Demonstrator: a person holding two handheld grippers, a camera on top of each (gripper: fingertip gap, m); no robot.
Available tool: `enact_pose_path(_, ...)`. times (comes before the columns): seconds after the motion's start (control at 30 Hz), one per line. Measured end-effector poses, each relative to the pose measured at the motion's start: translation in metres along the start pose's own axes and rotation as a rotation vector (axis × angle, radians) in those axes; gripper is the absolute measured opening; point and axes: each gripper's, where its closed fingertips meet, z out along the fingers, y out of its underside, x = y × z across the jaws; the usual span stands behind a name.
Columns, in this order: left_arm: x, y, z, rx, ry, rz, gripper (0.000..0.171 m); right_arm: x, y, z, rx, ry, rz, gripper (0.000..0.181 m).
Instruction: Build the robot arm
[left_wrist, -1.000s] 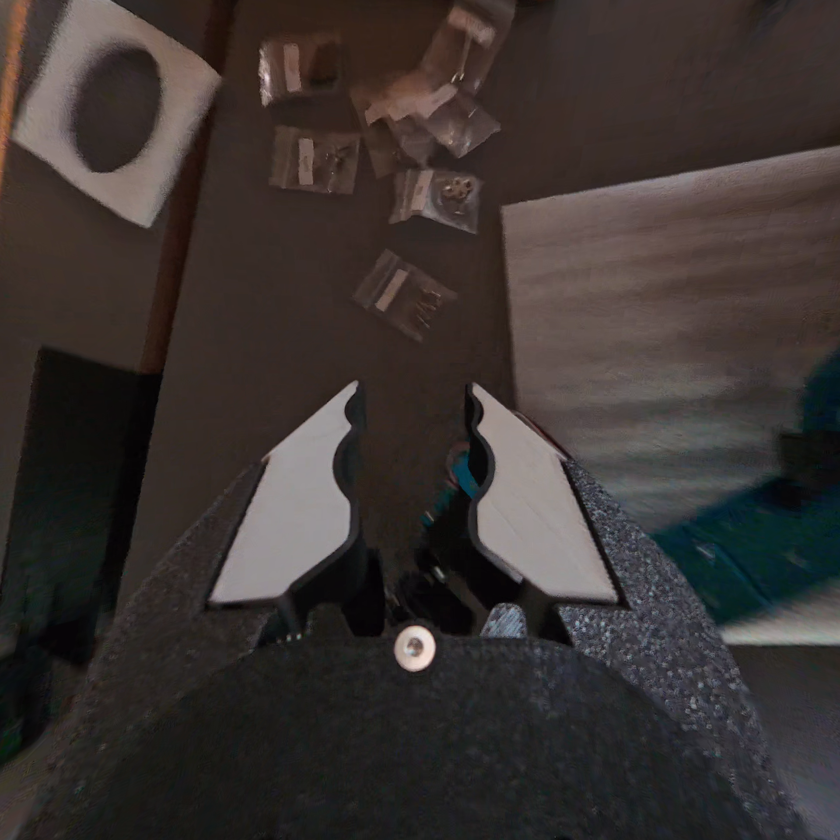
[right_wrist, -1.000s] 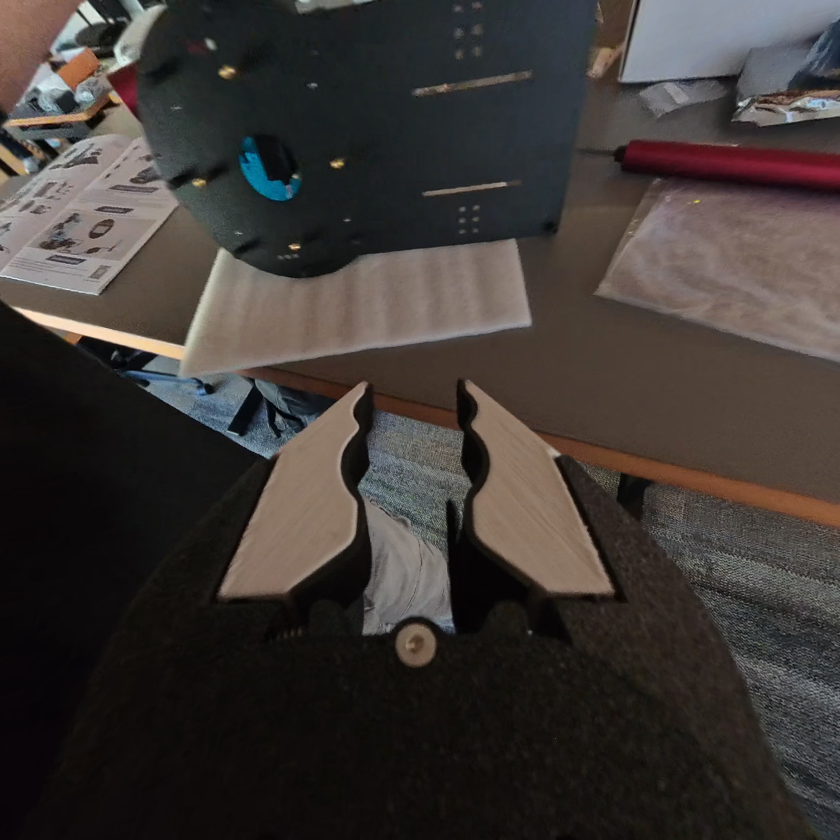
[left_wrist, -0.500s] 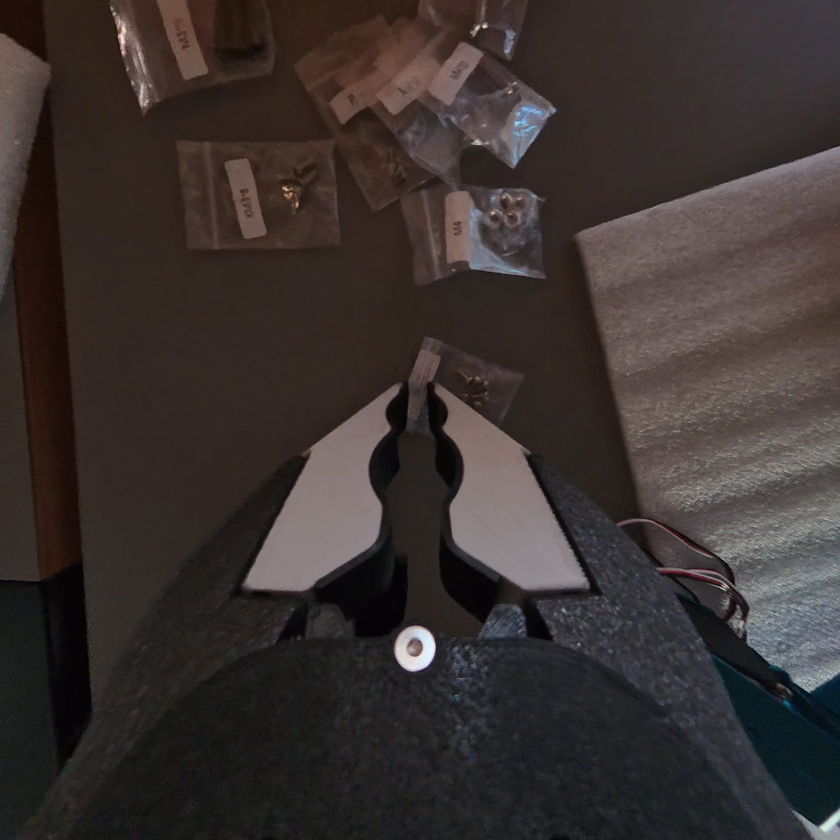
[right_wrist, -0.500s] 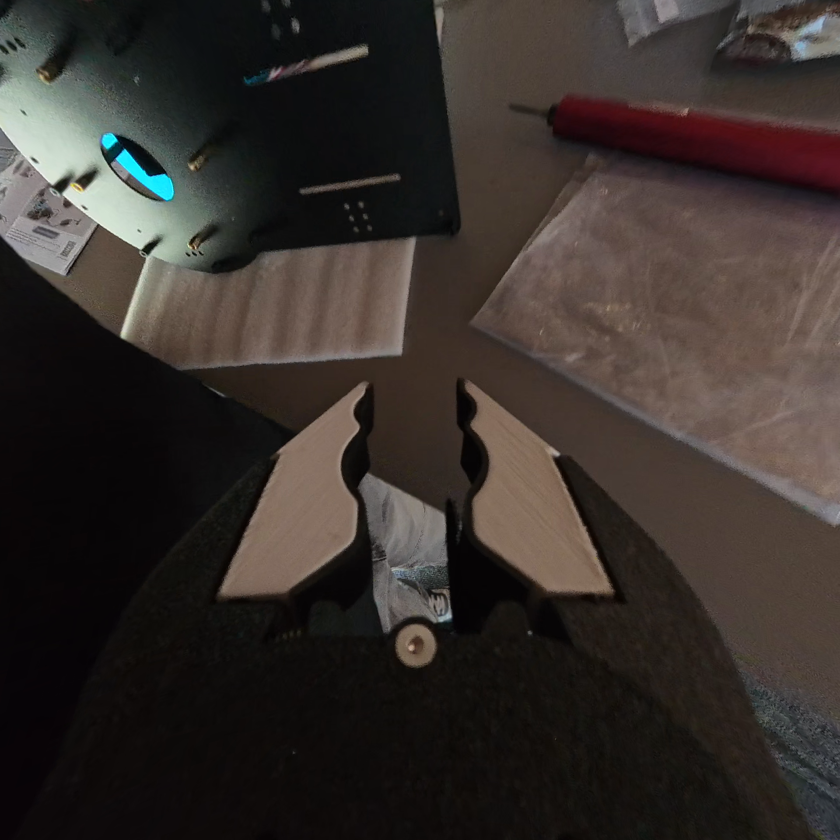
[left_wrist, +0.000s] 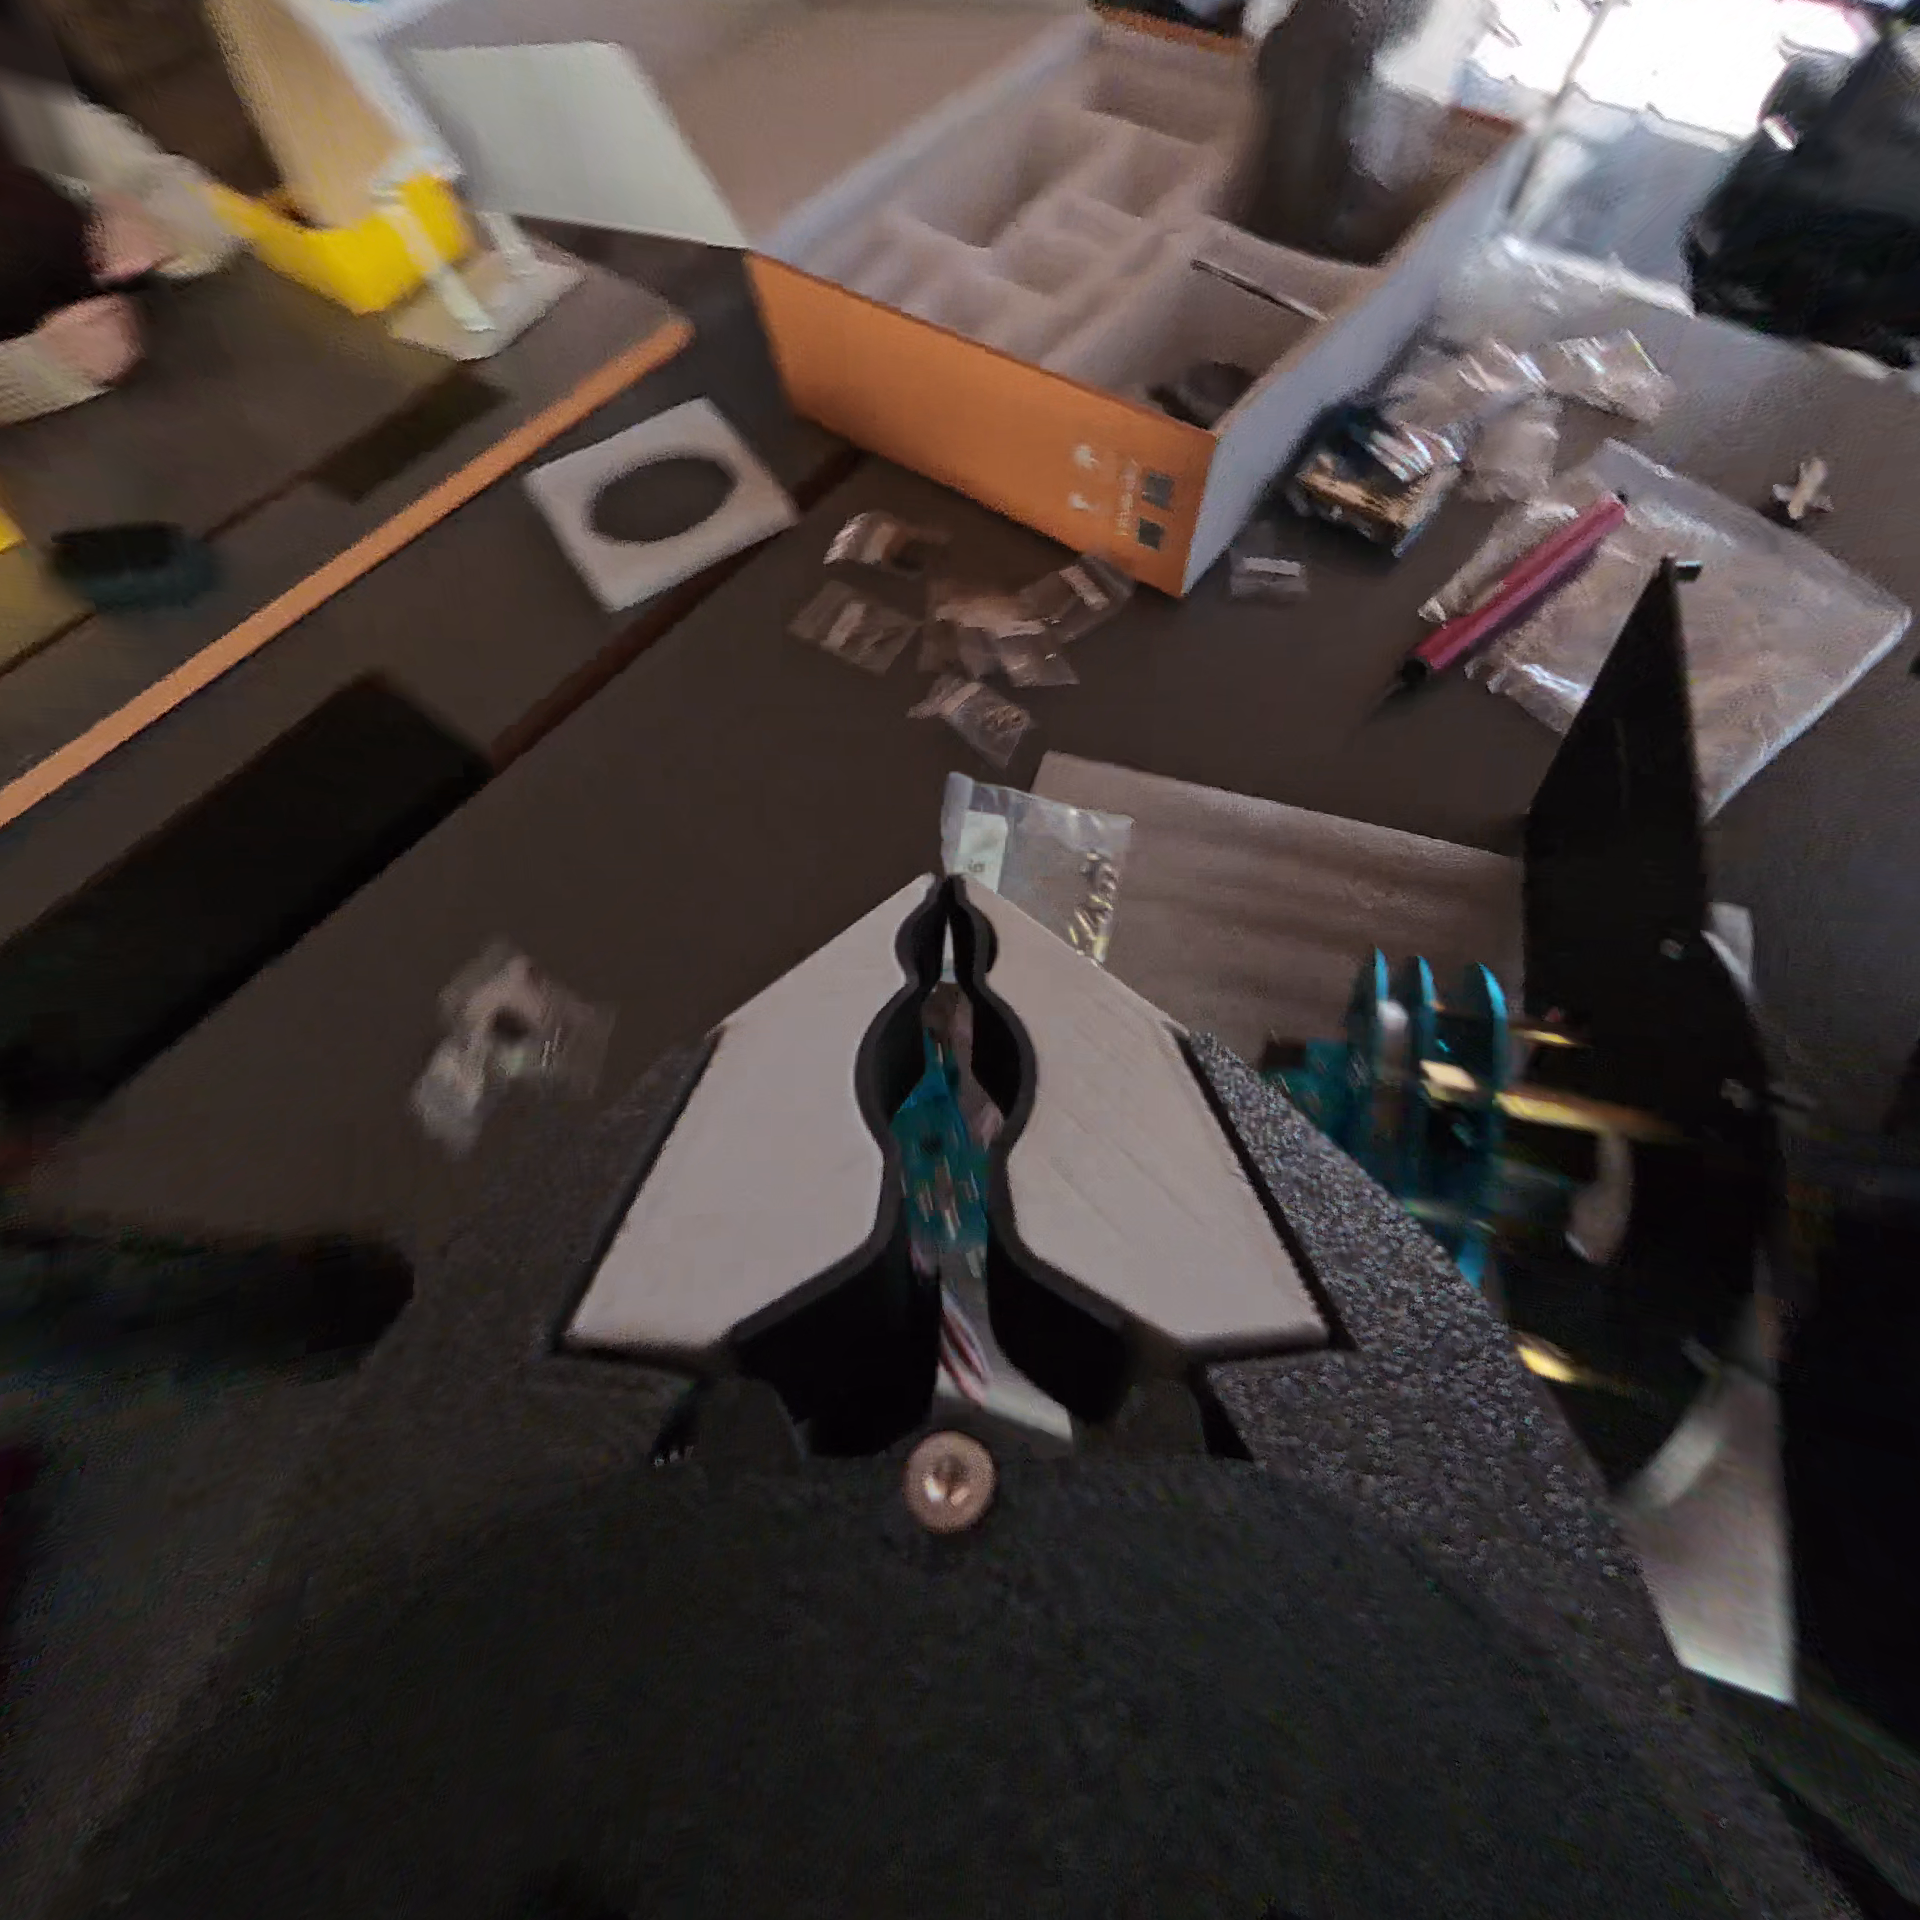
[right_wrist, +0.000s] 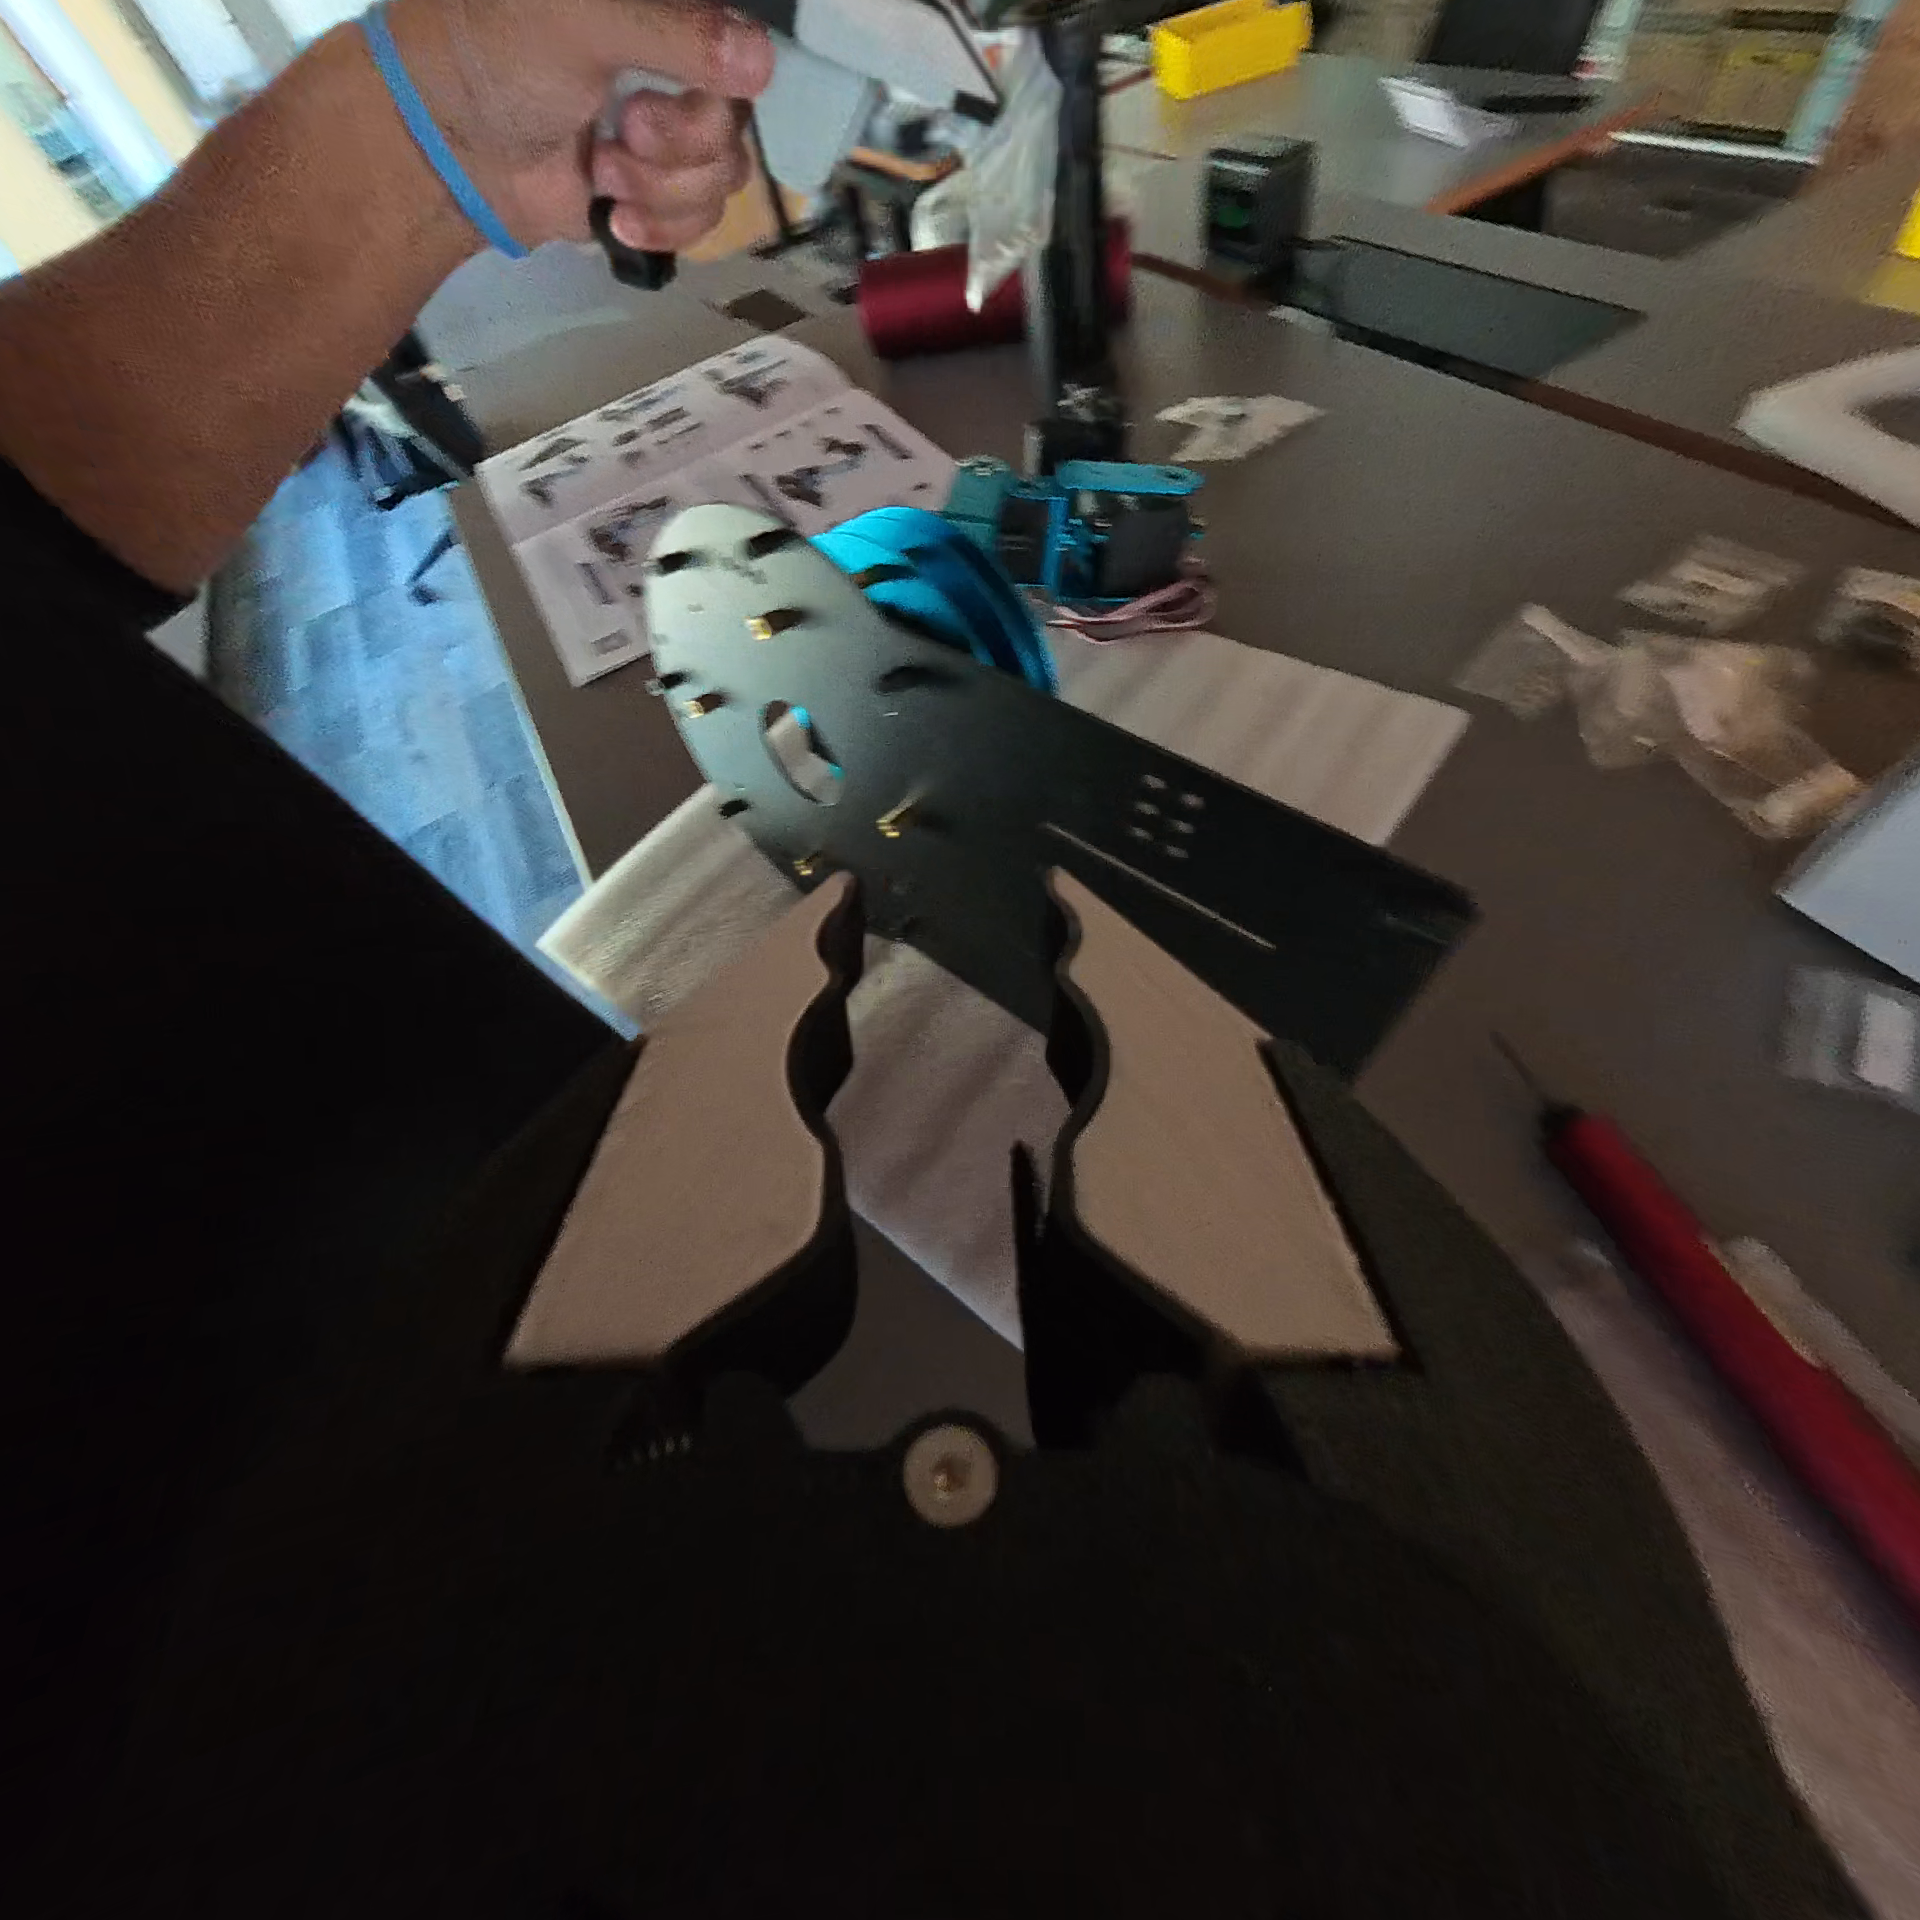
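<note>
My left gripper (left_wrist: 948, 891) is shut on the edge of a small clear bag of screws (left_wrist: 1039, 847) and holds it above the dark table (left_wrist: 644, 831). Below and to its right, a black metal plate (left_wrist: 1621, 935) stands on edge, joined to a blue assembly (left_wrist: 1423, 1060), over a white foam sheet (left_wrist: 1299, 873). My right gripper (right_wrist: 954, 894) is open. Its fingertips (right_wrist: 1075, 925) sit just in front of the lower edge of the black plate (right_wrist: 1039, 790) without pressing on it. A blue disc (right_wrist: 935, 582) shows behind the plate.
Several small bags of hardware (left_wrist: 966, 644) lie by an orange and white box (left_wrist: 987, 416). A red screwdriver (right_wrist: 1745, 1340) lies to the right. An open manual (right_wrist: 707, 457) and a blue servo part (right_wrist: 1091, 520) lie farther off. A person's hand (right_wrist: 623, 135) is above the left. My right fingertips sit around 30 centimeters from my left ones. The blue disc (right_wrist: 935, 582) is about equally far from each gripper, around 15 centimeters.
My left gripper closed on the small bag of screws on the table and lifted it, swinging up. My right gripper moved in toward the black plate and stayed open.
</note>
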Motion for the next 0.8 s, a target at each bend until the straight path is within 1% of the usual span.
enact_pose_path(0.07,0.003,0.037,-0.056,-0.001,-0.106,-0.127,0.0,-0.02,0.006,0.009,-0.02,-0.095,-0.024,0.032)
enact_pose_path(0.2,0.012,0.13,-0.16,-0.079,-0.347,-0.339,0.0,-0.064,0.026,0.02,-0.076,-0.292,-0.048,0.032)
enact_pose_path(0.27,0.024,0.169,-0.2,-0.09,-0.434,-0.444,0.0,-0.079,0.035,0.028,-0.105,-0.349,-0.048,0.031)
enact_pose_path(0.33,0.037,0.197,-0.229,-0.072,-0.495,-0.533,0.0,-0.094,0.036,0.04,-0.13,-0.39,-0.05,0.032)
enact_pose_path(0.4,0.043,0.219,-0.248,-0.037,-0.539,-0.627,0.0,-0.112,0.023,0.056,-0.12,-0.42,-0.071,0.033)
enact_pose_path(0.47,0.045,0.231,-0.259,0.014,-0.543,-0.704,0.0,-0.138,0.001,0.075,-0.079,-0.456,-0.113,0.035)
enact_pose_path(0.5,0.043,0.234,-0.262,0.038,-0.535,-0.725,0.0,-0.15,-0.015,0.086,-0.032,-0.455,-0.145,0.035)
enact_pose_path(0.6,0.031,0.243,-0.265,0.075,-0.477,-0.763,0.0,-0.176,-0.073,0.115,0.227,-0.369,-0.197,0.036)
enact_pose_path(0.63,0.024,0.247,-0.266,0.071,-0.452,-0.764,0.0,-0.187,-0.087,0.126,0.28,-0.365,-0.194,0.035)
enact_pose_path(0.7,0.007,0.256,-0.267,0.062,-0.41,-0.766,0.0,-0.206,-0.101,0.158,0.293,-0.381,-0.184,0.041)
enact_pose_path(0.8,-0.019,0.263,-0.263,0.084,-0.293,-0.779,0.0,-0.224,-0.106,0.226,0.242,-0.352,-0.216,0.05)
